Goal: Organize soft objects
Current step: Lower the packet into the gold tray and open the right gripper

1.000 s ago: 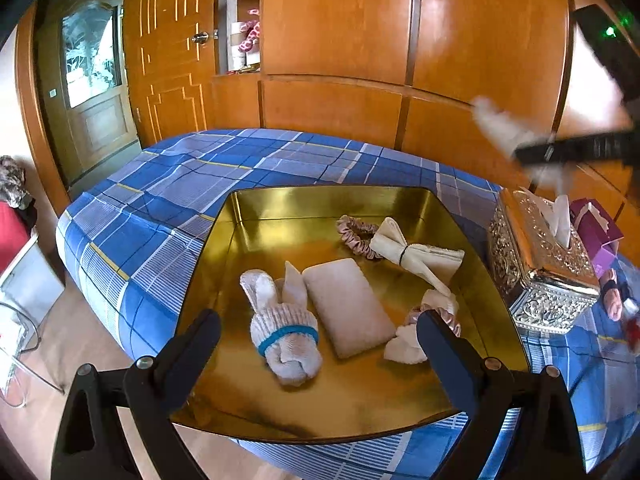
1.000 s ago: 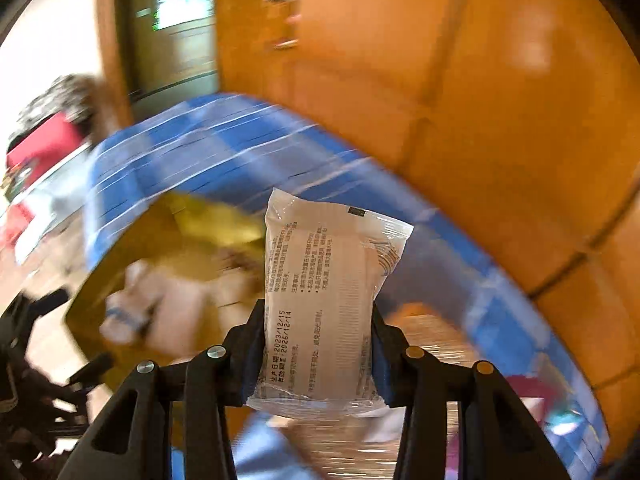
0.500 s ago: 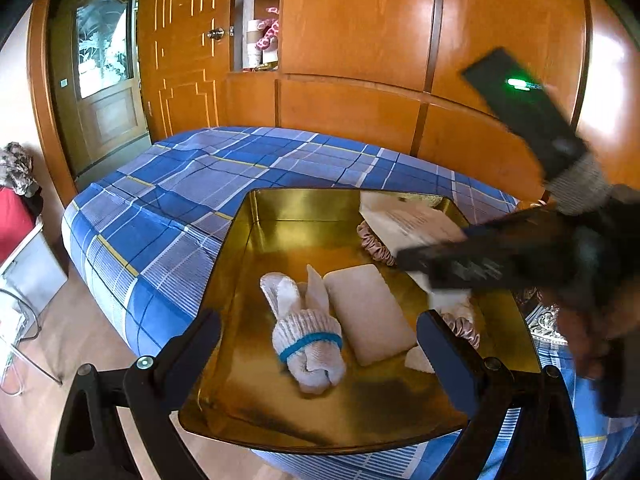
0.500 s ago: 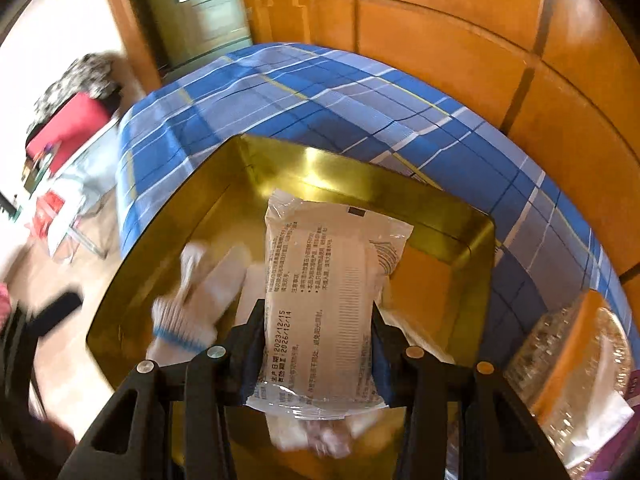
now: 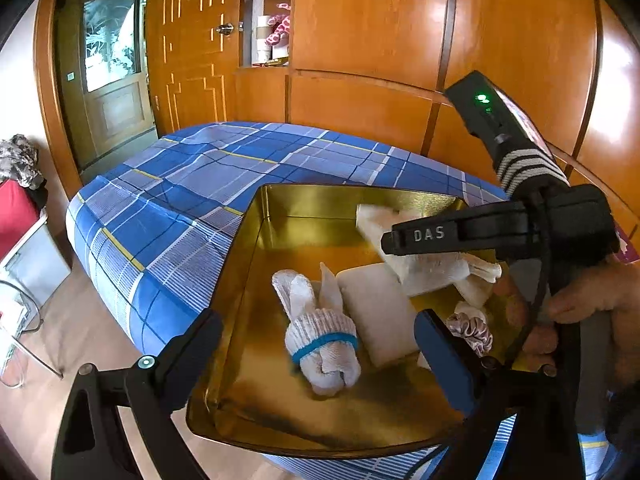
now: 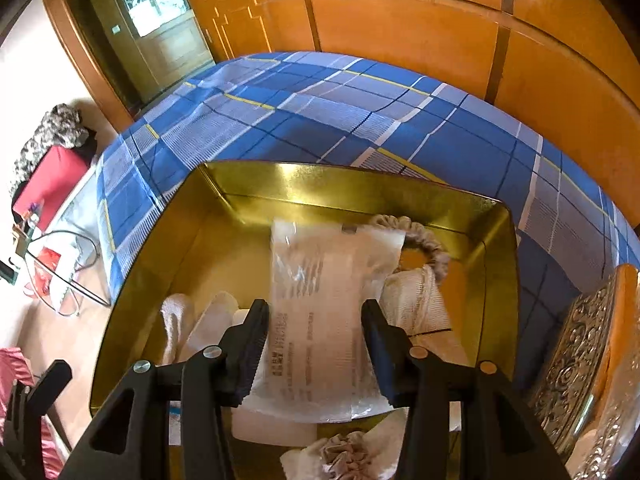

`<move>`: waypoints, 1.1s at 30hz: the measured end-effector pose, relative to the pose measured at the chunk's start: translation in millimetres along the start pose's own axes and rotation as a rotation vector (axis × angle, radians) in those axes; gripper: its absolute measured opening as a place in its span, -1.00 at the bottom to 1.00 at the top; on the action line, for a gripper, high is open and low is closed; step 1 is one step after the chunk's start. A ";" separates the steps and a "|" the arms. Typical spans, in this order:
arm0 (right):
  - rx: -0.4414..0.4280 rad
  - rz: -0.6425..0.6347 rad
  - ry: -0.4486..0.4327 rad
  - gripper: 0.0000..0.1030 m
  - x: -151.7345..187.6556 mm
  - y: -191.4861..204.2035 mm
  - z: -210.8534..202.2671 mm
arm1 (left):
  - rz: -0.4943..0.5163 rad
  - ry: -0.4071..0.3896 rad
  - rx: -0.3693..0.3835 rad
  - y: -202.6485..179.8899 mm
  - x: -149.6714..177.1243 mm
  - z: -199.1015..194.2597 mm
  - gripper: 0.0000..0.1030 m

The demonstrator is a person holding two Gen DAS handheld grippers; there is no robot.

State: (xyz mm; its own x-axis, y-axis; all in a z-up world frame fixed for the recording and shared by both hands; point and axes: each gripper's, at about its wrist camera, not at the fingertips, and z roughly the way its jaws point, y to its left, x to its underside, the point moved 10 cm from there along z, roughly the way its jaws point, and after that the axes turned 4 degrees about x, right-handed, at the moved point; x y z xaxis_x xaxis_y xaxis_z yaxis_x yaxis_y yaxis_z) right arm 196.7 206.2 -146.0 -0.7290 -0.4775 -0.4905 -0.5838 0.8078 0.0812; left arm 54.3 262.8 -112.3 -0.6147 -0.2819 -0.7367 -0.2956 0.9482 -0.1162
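Bed-top gold tray [image 5: 256, 240] of soft items

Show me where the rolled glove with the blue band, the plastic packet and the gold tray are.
rolled glove [image 5: 322, 344], left wrist view, on its blue band.
plastic packet [image 6: 324, 304], right wrist view, printed middle.
gold tray [image 6: 352, 192], right wrist view, far inner wall.

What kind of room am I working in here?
Most likely a bedroom in a home: a bed under a blue plaid sheet, wooden wardrobe panelling behind it, and a wooden door with frosted glass. The gold tray sits on the bed.
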 end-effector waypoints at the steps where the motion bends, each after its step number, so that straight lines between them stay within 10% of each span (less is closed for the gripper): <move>1: 0.001 0.009 -0.015 -0.03 -1.6 -1.3 -3.6 | -0.003 -0.001 -0.001 0.8 -0.2 -0.1 0.90; 11: -0.002 -0.026 -0.087 0.06 2.2 -6.2 -42.2 | 0.005 -0.012 -0.012 2.2 -2.0 -2.3 0.90; 15: -0.005 -0.103 -0.065 -0.35 21.0 0.3 -48.1 | 0.004 -0.014 -0.020 4.6 -2.7 -1.6 0.90; 33: 0.069 -0.136 -0.089 -0.48 31.7 5.9 -33.2 | 0.001 0.004 -0.026 6.5 2.0 5.7 0.90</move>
State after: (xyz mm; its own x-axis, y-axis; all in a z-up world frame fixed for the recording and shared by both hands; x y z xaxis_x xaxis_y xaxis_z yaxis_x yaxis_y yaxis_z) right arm 158.3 184.4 -132.2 -0.6089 -0.5537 -0.5681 -0.6464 0.7614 -0.0493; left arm 55.3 269.2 -118.3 -0.6177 -0.2815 -0.7343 -0.3138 0.9444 -0.0980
